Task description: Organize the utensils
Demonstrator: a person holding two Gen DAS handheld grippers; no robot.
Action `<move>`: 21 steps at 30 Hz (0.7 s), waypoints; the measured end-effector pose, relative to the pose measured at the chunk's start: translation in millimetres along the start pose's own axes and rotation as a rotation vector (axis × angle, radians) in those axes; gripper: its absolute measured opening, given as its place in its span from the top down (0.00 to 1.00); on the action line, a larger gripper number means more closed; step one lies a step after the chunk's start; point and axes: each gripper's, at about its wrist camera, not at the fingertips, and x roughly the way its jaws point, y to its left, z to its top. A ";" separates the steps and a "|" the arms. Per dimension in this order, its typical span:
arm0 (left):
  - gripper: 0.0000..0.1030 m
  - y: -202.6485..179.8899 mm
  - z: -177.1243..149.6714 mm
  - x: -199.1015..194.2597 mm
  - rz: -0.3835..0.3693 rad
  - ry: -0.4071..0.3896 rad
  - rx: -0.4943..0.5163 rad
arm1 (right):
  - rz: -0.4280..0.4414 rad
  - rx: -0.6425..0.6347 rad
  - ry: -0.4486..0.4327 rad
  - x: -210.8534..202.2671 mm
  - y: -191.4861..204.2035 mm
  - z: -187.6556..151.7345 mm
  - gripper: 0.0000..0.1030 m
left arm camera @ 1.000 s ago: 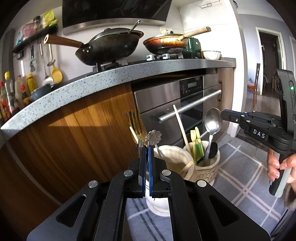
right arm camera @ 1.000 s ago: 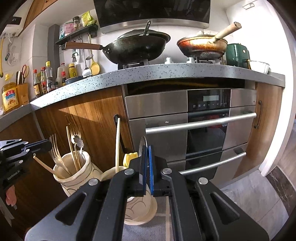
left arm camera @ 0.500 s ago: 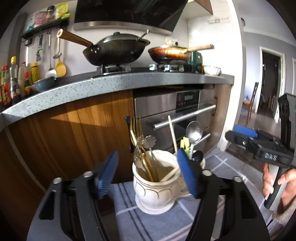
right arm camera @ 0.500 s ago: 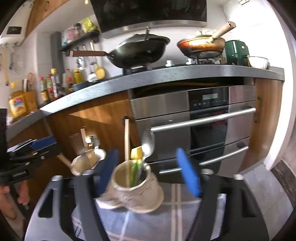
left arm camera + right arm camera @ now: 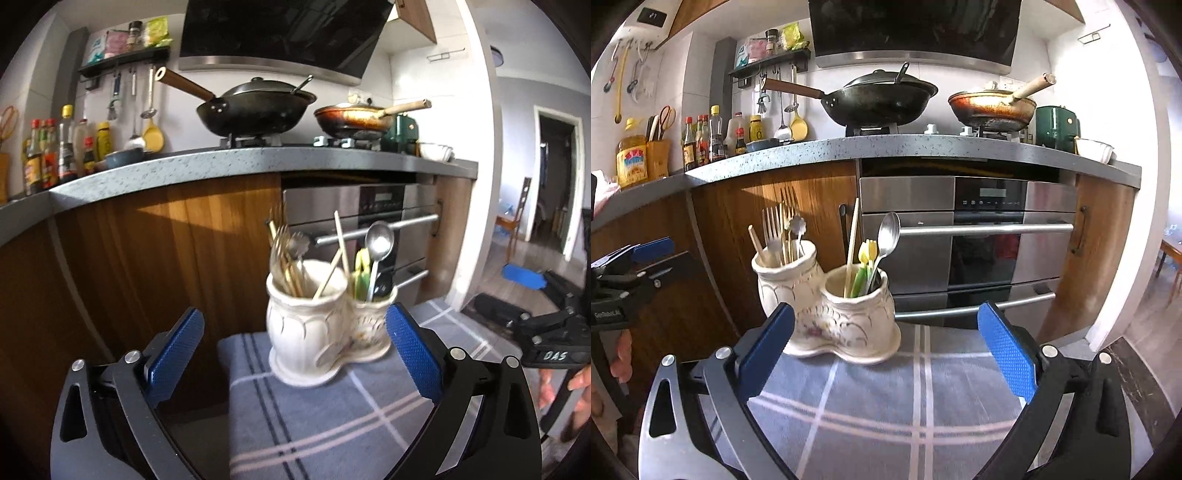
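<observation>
A cream double-cup ceramic utensil holder (image 5: 317, 325) (image 5: 827, 306) stands on a blue checked cloth (image 5: 332, 417) (image 5: 905, 406). Its left cup holds gold forks (image 5: 774, 229), a flower-topped spoon and a wooden chopstick. Its right cup holds a steel spoon (image 5: 888, 232) (image 5: 378, 240), a chopstick (image 5: 852, 243) and yellow-green utensils (image 5: 864, 266). My left gripper (image 5: 295, 354) is open and empty, just in front of the holder. My right gripper (image 5: 886, 350) is open and empty, with the holder between and beyond its pads.
Behind the holder are wooden cabinet doors (image 5: 798, 206) and a steel oven with bar handles (image 5: 986, 229). The grey countertop (image 5: 886, 147) above carries a black wok, a frying pan and bottles. The right gripper shows at the right in the left wrist view (image 5: 535, 332).
Both grippers have opened from shut and pulled back from the holder, which now appears farther away and lower in both views.
</observation>
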 end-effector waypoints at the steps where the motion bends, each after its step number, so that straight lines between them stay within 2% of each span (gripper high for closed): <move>1: 0.05 -3.0 -4.5 -1.5 0.023 0.001 0.009 | -0.007 0.002 -0.009 -3.1 0.8 -3.1 0.05; 3: 0.05 -8.6 -11.7 -4.0 0.052 0.002 0.021 | -0.013 0.008 -0.020 -6.1 1.4 -5.6 0.05; 7: 0.05 -15.3 -21.7 -10.5 0.063 -0.008 0.031 | -0.024 0.012 -0.043 -14.1 2.4 -11.5 0.05; 15: 0.05 -8.8 -31.8 -18.7 0.058 -0.014 -0.033 | -0.026 0.003 -0.044 -20.8 9.1 -19.6 0.05; 21: 0.05 -11.1 -34.7 -17.3 0.062 -0.002 -0.020 | -0.012 0.002 -0.042 -22.9 11.2 -20.8 0.05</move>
